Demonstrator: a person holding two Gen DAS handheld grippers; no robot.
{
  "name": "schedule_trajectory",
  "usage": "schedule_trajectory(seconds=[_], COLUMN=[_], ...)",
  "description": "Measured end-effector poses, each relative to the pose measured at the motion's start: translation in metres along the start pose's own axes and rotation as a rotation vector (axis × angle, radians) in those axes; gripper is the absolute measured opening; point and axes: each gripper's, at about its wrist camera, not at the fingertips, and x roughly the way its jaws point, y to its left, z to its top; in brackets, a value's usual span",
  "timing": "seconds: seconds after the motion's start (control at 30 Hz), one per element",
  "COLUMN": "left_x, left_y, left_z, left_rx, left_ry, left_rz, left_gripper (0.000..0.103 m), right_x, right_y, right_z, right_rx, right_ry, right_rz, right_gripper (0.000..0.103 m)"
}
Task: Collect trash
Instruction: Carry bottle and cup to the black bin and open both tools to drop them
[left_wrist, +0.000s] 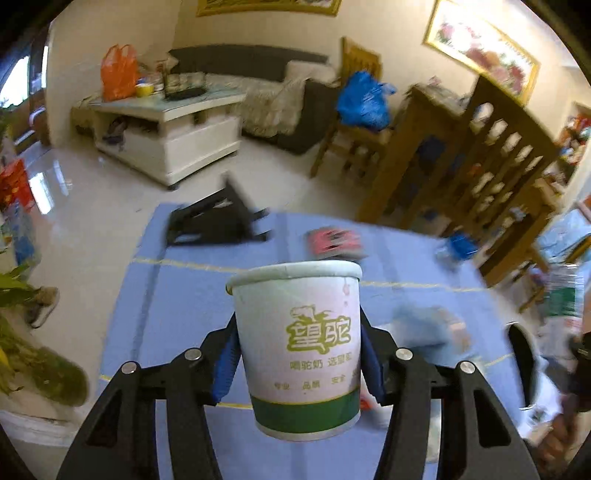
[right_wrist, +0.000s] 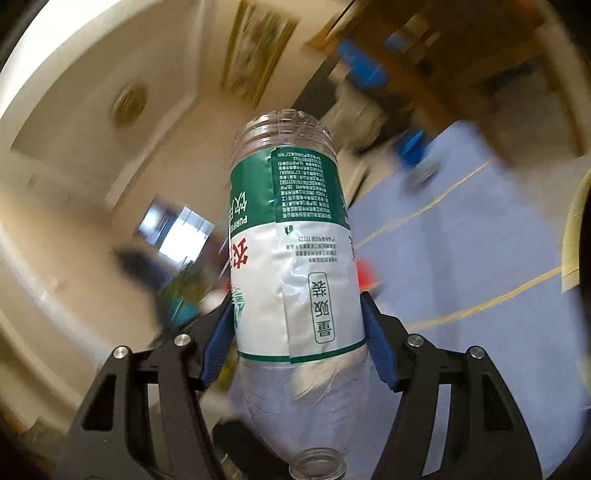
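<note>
My left gripper is shut on a white paper cup with a green band and green print, held upright above the blue table. My right gripper is shut on a clear plastic bottle with a green and white label, held upside down with its open neck toward the camera and tilted over the blue table. The bottle also shows blurred at the right edge of the left wrist view. A red wrapper and a blue item lie on the table's far side.
A black stand sits at the table's far left. A black-rimmed opening with white lining is at the table's right. Wooden chairs, a white coffee table, a sofa and a plant surround the table.
</note>
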Motion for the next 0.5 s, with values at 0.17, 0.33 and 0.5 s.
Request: schedule_trajectory(seconds=[0.17,0.33,0.5], left_x=[0.010,0.060,0.078], left_y=[-0.081,-0.134,-0.135], left_z=[0.005,-0.023,-0.043], left_rx=[-0.013,-0.155,-0.365], left_ry=[0.117,0.392,0.591], left_rz=[-0.379,-0.602,-0.613], left_gripper=[0.055,0.055,0.055], right_x=[-0.055,-0.089,-0.088], right_y=[-0.012,-0.057,-0.060], right_z=[0.039,0.051,0.045], right_rx=[-0.133,-0.025,-0.062], right_ry=[-0.259,-0.362,-0.341], right_rz=[-0.342,-0.412,-0.460], right_gripper=[0.064,0.064,0.064])
